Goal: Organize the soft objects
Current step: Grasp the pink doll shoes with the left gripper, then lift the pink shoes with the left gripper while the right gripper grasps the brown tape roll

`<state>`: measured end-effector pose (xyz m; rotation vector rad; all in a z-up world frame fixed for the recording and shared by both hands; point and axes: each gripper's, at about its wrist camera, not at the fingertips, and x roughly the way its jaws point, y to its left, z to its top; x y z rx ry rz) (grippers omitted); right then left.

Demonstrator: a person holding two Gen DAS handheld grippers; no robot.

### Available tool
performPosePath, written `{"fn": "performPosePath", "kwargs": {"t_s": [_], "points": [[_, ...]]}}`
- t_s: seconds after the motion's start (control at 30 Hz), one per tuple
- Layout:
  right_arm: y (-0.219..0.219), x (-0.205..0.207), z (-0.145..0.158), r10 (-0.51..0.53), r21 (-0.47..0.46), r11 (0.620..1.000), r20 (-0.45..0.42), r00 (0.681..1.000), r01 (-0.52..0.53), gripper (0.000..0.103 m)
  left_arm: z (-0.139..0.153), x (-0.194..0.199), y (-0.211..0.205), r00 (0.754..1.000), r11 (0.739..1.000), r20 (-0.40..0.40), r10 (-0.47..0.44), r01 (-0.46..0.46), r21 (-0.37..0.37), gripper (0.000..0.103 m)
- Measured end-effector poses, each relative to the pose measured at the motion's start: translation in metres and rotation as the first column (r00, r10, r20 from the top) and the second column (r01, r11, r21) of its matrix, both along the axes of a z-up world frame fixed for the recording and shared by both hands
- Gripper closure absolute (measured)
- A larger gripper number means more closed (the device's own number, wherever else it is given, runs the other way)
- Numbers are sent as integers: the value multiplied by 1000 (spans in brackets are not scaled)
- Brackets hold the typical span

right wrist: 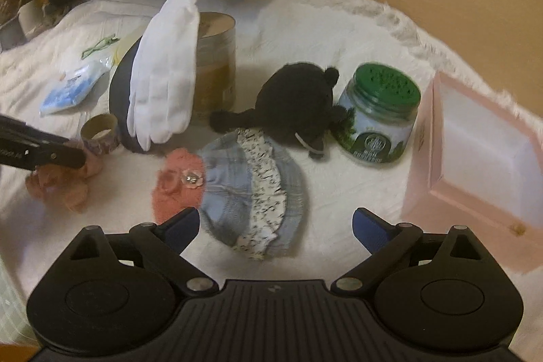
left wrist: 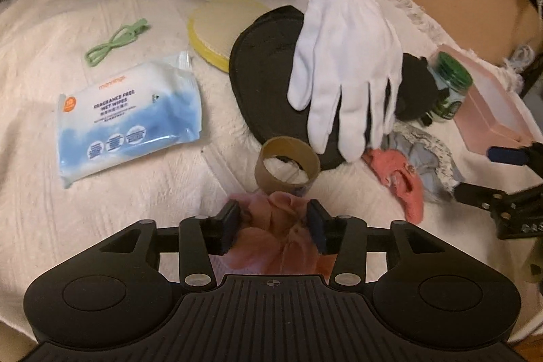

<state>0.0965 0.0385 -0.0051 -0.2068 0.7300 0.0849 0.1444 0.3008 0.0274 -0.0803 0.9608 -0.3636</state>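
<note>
My left gripper (left wrist: pixel 273 223) straddles the crumpled pink fabric flower (left wrist: pixel 271 240), jaws wide, releasing; my right gripper (right wrist: pixel 275 228) gapes before the blue ruffled cloth (right wrist: pixel 253 195).

fuzzy black plush toy (right wrist: pixel 298 97), glossy wipes pack (left wrist: pixel 129 117).

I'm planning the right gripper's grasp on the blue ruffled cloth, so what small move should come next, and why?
Probably ease the right gripper forward and down over the blue ruffled cloth, then close. Its jaws stand wide open and empty, and the cloth lies flat on the white blanket just ahead of the fingertips. The left gripper is busy at the pink fabric, which sits between its pads.
</note>
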Motion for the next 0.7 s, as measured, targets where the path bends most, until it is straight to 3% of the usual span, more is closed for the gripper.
{"fn": "performPosePath", "kwargs": {"t_s": [0.17, 0.47, 0.6, 0.7], "points": [[-5, -4, -2, 0, 33, 999, 29, 1000, -1, 5, -6, -5, -10, 998, 998, 39, 56, -57, 25, 49], [1, 3, -8, 83, 79, 994, -10, 997, -82, 6, -6, -9, -8, 999, 998, 36, 41, -42, 44, 50], [4, -1, -6, 92, 58, 994, 4, 996, -92, 6, -7, -11, -7, 996, 996, 45, 75, -77, 49, 57], [2, -4, -2, 84, 42, 995, 22, 996, -85, 6, -5, -12, -2, 993, 993, 42, 112, -114, 36, 69]]}}
